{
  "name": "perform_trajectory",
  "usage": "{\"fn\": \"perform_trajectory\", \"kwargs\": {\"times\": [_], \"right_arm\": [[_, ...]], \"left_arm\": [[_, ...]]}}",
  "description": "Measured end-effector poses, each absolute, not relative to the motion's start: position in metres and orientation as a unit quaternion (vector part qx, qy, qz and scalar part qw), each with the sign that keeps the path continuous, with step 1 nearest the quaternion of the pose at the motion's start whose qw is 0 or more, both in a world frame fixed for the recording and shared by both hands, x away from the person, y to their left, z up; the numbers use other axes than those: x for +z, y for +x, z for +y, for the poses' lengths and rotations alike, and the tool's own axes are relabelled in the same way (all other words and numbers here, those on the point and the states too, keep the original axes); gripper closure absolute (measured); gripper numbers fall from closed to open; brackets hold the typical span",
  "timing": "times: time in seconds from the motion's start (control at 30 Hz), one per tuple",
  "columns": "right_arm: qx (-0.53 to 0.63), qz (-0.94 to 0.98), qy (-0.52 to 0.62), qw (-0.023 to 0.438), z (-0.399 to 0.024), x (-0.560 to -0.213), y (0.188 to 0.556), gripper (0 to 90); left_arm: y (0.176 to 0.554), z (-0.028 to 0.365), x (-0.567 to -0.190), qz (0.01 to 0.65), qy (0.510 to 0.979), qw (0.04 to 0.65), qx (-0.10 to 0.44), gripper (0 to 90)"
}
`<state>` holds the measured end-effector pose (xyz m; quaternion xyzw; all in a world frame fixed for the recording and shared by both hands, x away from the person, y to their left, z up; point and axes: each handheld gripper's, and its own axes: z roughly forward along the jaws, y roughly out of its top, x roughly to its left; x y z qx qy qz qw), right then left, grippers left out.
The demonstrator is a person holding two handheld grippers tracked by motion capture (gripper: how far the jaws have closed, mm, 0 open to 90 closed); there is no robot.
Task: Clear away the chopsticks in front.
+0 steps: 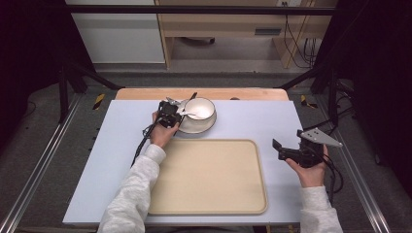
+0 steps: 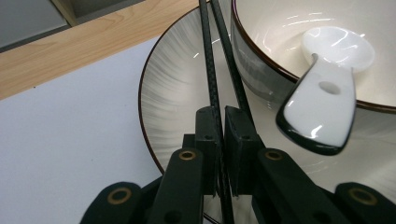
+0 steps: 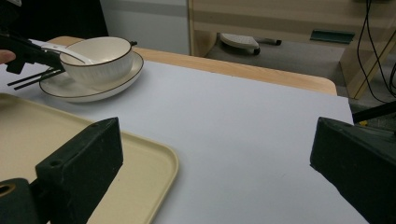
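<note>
At the table's far side, the left gripper clamps a pair of black chopsticks lying across the plate beside the bowl. The right gripper hangs wide apart, right of the tray.

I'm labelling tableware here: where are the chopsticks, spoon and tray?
chopsticks (image 2: pixel 211 70), left gripper view, on the left stick's shaft.
spoon (image 2: pixel 322 109), left gripper view, on its white handle.
tray (image 1: pixel 209 177), high view, on its bare floor.
</note>
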<state>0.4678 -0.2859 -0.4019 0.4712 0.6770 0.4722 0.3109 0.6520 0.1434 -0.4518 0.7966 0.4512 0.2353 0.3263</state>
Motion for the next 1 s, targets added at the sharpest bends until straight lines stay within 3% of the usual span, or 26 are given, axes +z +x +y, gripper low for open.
{"fn": "perform_trajectory", "kwargs": {"times": [1.0], "right_arm": [[0.473, 0.676, 0.471, 0.311, -0.287, -0.402, 0.467, 2.9]], "left_arm": [[0.642, 0.155, -0.437, 0.459, 0.783, 0.337, 0.251, 86.5]]}}
